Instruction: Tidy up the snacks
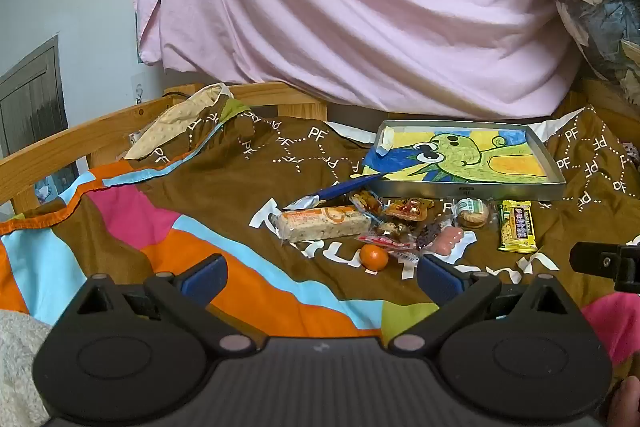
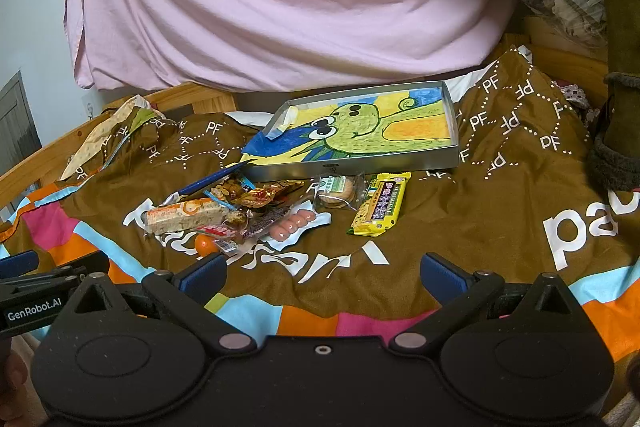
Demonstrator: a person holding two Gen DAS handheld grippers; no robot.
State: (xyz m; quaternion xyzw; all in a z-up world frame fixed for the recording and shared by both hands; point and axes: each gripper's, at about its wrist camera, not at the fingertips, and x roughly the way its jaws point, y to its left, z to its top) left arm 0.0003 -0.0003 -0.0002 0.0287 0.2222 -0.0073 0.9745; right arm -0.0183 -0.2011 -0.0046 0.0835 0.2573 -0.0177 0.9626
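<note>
A: What were the grippers doing?

B: Both were released and empty. The left gripper (image 1: pixel 322 277) and the right gripper (image 2: pixel 322 273) hung with jaws spread wide over the quilt (image 2: pixel 500 211) on the bed, short of the snacks, probably lined up for a first pick.

A: And the snacks, taking the tin tray (image 2: pixel 450 119) as the mark?

B: All lay loose on the quilt, just in front of the tray's near wall. Farthest from the tray was the small orange (image 1: pixel 374 257). Closer to it lay the pink sausages (image 2: pixel 292 225) and the long cereal bar (image 1: pixel 324 225). The yellow packet (image 2: pixel 380 211) and the round biscuit (image 2: pixel 338 191) sat nearly against the wall.

A: Why was the tray there?

B: My guess: it was the bin. It held only a drawing of a green creature, so nothing was sorted yet.
</note>
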